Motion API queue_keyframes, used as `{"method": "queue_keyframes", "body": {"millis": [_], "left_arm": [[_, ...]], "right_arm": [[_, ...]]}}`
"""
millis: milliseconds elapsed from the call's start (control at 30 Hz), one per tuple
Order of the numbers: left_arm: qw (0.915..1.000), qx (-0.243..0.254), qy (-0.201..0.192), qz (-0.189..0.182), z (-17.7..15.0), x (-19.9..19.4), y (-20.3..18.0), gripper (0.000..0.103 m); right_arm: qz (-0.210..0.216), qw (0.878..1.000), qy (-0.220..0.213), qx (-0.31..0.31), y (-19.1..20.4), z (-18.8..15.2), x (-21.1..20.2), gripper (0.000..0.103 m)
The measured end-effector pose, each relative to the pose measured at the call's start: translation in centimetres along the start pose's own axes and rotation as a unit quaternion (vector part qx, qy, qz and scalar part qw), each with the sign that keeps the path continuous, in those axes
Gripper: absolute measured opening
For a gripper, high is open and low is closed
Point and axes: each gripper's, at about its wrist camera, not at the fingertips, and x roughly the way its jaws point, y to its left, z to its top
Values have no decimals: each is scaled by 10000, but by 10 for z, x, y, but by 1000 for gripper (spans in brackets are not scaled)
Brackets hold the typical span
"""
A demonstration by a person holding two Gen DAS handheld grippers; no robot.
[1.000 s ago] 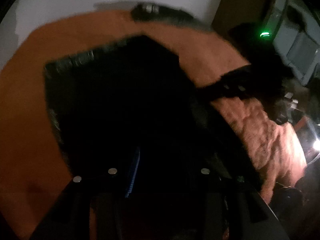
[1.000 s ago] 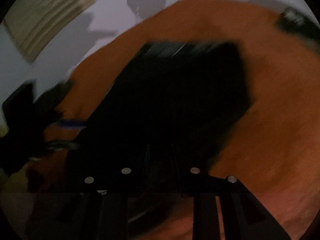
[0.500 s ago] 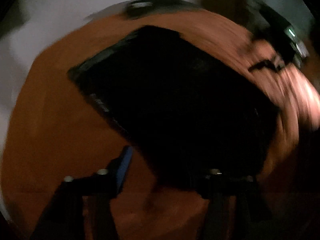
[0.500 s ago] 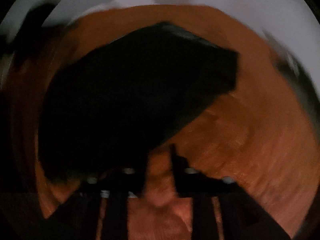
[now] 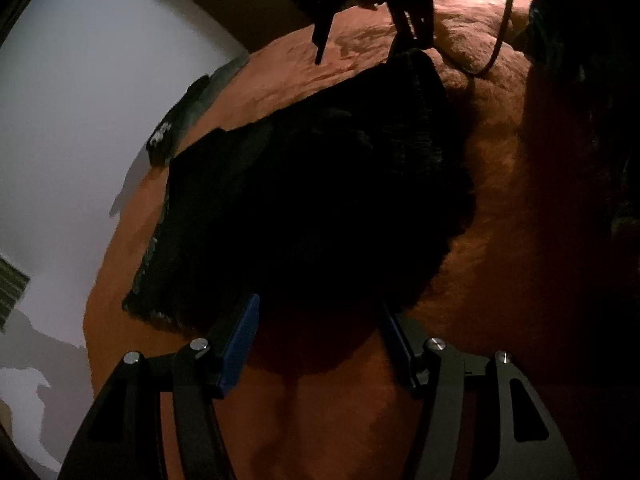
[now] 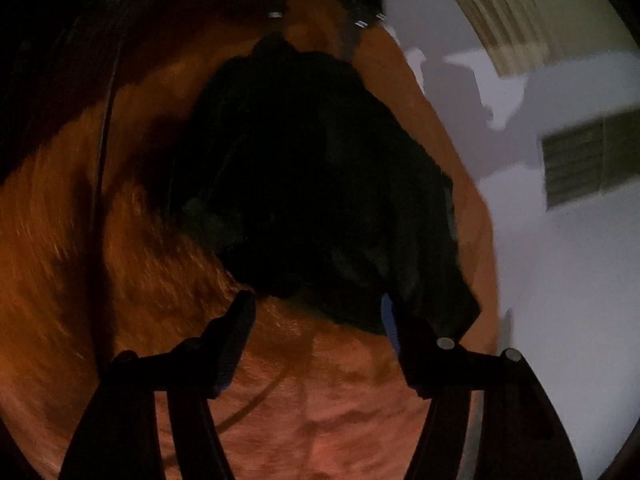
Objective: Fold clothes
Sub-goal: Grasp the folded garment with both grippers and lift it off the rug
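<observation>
While the lighting is poor in both wrist views, the main items can be made out. A black garment [image 5: 320,208], folded into a roughly square-cornered packet, lies flat on an orange fleece blanket [image 5: 500,184] that covers the whole work surface. In the right wrist view the same black garment [image 6: 320,184] appears rumpled along its near edge, resting on the orange fleece blanket [image 6: 120,280].

The left gripper [image 5: 320,344] stands released, jaws spread wide, blue pads showing on the inner faces of its fingers [image 5: 240,340]. The garment's near edge lies just ahead of the fingertips; only blanket shows between the jaws, and no pad presses on the cloth. Its jaws have just been opening.

The right gripper [image 6: 316,332] is likewise released and has just been opening further. The garment's near hem sits at the level of its fingertips, close against the right finger, though contact cannot be confirmed in the dark. Blanket shows between the jaws lower down.

In the left wrist view the right gripper [image 5: 360,36] hangs over the garment's far corner. A thin cable [image 5: 500,32] trails across the blanket there. A pale wall [image 5: 80,120] stands beyond the blanket.
</observation>
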Motion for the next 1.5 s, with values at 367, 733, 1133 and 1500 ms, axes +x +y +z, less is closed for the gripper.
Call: {"method": "queue_keyframes", "body": {"millis": [367,733,1133,1500], "left_arm": [[10000,28,-4,-85,5,39,12,61],[9989,252,-275,295,7,36,-1,61],[9965,370,-474,586,14,33,-8,61],[9905,-727,-555,1030,52,59,13,52]], "right_arm": [[105,9932,-647,-967,23,7,3,42],[257,9971,-713,18,-10,28,4,15],[1060,9324,-811,3358,-153,30,10,13],[1529,8805,-617,4445,-187,-6,10,13]]}}
